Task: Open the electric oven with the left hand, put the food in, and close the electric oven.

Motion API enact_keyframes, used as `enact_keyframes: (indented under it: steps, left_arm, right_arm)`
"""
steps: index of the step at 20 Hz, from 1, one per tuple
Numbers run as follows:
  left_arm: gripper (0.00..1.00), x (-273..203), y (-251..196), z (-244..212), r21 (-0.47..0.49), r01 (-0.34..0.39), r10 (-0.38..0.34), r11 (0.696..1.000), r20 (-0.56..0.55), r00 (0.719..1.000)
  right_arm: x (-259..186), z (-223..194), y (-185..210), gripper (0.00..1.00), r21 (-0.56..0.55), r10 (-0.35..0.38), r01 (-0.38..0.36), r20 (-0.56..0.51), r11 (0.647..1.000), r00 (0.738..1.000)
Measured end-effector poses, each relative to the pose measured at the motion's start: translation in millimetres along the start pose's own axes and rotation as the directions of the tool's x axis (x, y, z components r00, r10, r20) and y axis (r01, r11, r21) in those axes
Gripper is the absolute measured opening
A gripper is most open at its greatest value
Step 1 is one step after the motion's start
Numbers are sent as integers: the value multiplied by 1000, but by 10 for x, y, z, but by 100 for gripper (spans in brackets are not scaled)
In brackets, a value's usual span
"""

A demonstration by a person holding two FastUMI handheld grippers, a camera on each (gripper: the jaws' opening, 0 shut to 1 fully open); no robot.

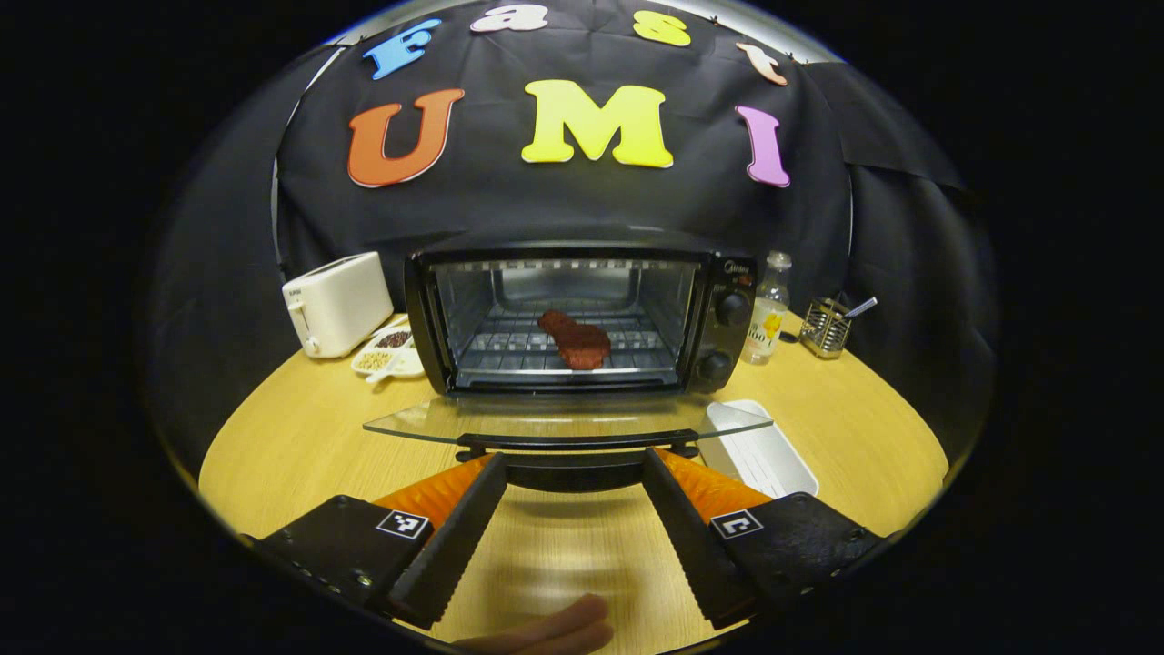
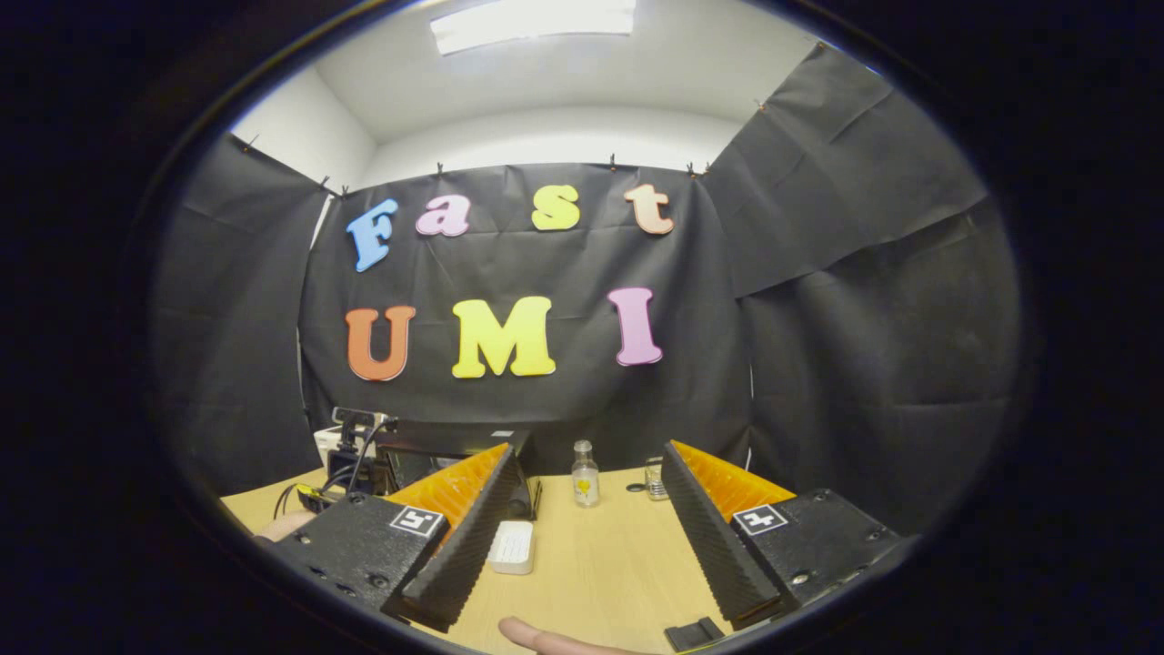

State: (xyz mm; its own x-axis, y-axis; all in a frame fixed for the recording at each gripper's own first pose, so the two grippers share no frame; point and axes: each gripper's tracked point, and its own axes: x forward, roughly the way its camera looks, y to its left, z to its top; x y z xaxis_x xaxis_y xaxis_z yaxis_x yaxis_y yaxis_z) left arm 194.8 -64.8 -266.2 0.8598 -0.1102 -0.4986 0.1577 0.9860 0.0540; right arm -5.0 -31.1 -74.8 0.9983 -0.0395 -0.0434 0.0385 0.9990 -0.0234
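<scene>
Oven door (image 1: 564, 423) down, food (image 1: 575, 339) on the rack.
Left gripper (image 1: 573, 473) fingers spread wide, door handle between their tips; right gripper (image 2: 591, 473) fingers also apart, empty.

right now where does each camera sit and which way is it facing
Left gripper view: rides the left gripper, facing the open oven with food on its rack; own fingers spread, a fingertip below.
Right gripper view: rides the right gripper, raised, facing the booth wall; own fingers spread.
Shared: table, bottle, white tray.
</scene>
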Motion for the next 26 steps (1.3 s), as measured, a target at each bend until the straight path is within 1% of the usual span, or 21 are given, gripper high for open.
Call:
enact_keyframes:
  steps: [1,2,5,8,9,10,14,15,16,17,18,22,25,26]
  left_arm:
    - [96,10,18,71,3,-1,1,1000,5,1000]
    - [96,29,23,158,3,3,-3,1000,11,1000]
    - [96,112,54,339,-10,9,-9,1000,29,1000]
    - [97,205,66,519,0,13,-13,1000,74,997]
    - [97,221,53,608,10,11,-11,1000,86,996]
    - [97,254,53,646,16,8,-9,1000,90,996]
    - [97,408,52,759,2,10,-10,1000,110,994]
    - [97,438,77,787,-3,5,-5,1000,112,994]
    - [97,463,103,819,-8,3,-2,1000,112,994]
    - [97,466,137,822,-11,-5,6,1000,103,995]
    - [97,449,172,830,-17,-15,16,1000,95,995]
    - [97,222,232,1019,-27,-10,13,1000,138,990]
    - [96,-125,267,1189,-20,-14,17,1000,181,983]
    - [97,-274,249,1264,-21,-2,6,1000,207,978]
  right_arm:
    - [6,-21,3,96,-1,3,-3,-7,1000,1000]
    - [12,-24,-5,100,-4,2,-2,-9,1000,1000]
    - [-15,-1,-35,100,-9,-5,5,-2,1000,1000]
    - [9,-15,-73,100,-14,-16,16,1,1000,1000]
    - [14,-38,-67,96,-15,-17,17,-2,1000,1000]
    - [19,-39,-78,100,-17,-22,22,-4,1000,1000]
    - [52,-48,-161,100,-37,-66,66,7,997,998]
    - [64,-59,-146,96,-39,-64,65,4,997,998]
    - [62,-80,-129,100,-38,-58,58,-1,998,998]
    - [69,-103,-122,96,-35,-51,51,-8,998,999]
    - [79,-109,-117,100,-33,-48,48,-12,998,999]
    - [95,-123,-105,100,-22,-50,50,-14,999,999]
    - [100,-125,-73,100,-22,-49,48,-17,999,999]
    - [101,-124,-85,100,-24,-53,53,-16,998,998]
